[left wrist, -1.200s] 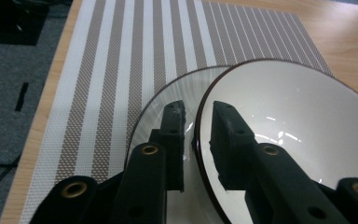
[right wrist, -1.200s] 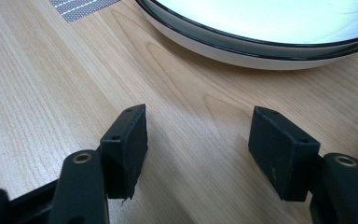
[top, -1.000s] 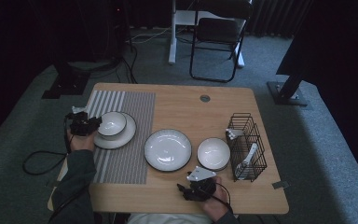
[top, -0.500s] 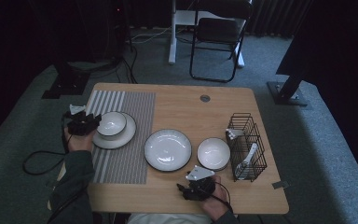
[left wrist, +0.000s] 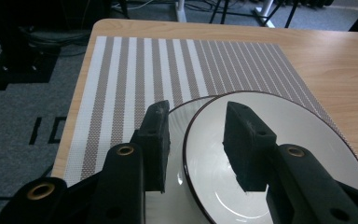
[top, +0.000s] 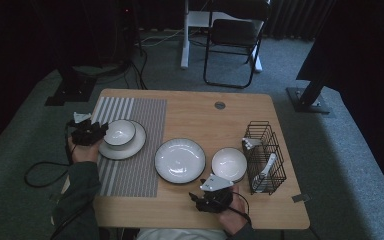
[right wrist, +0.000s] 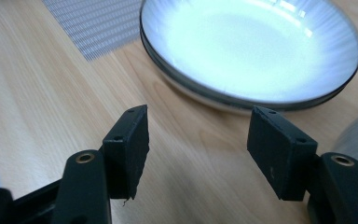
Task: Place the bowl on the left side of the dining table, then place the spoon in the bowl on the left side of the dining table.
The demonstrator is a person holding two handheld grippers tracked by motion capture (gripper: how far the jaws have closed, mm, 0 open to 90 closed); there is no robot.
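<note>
High cam looks down and forward over the table (top: 190,115). Left gripper cam sits close over the bowl (left wrist: 279,154); right cam faces the plate (right wrist: 247,46), both also seen from above.

Bowl (top: 119,133) on plate (top: 135,146) – mat (top: 140,117) under

Left gripper (top: 99,133) jaws just opened wider (pads clear); right gripper (right wrist: 198,140) jaws wide apart, gripping nothing.

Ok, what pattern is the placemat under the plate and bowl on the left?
The placemat has woven brown-grey and white stripes running lengthwise, clearest in the left gripper view.
</note>
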